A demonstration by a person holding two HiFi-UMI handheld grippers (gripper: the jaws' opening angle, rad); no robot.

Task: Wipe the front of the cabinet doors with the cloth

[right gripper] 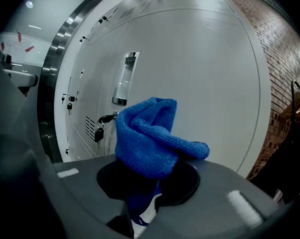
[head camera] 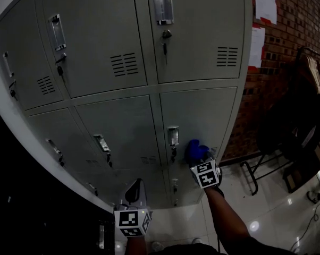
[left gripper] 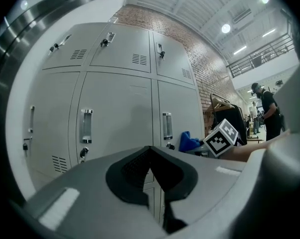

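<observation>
Wiping looks under way: the right gripper (right gripper: 145, 203), clamped on the blue cloth (right gripper: 150, 133), holds it low by a locker door's (head camera: 202, 110) left edge, so a pressed sweep across comes next, while the left gripper (left gripper: 152, 183) hangs closed and empty.

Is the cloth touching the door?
Cannot tell. Head view shows the cloth overlapping the lower right door; left gripper view shows it close beside that door. Neither shows contact or a gap plainly.
</observation>
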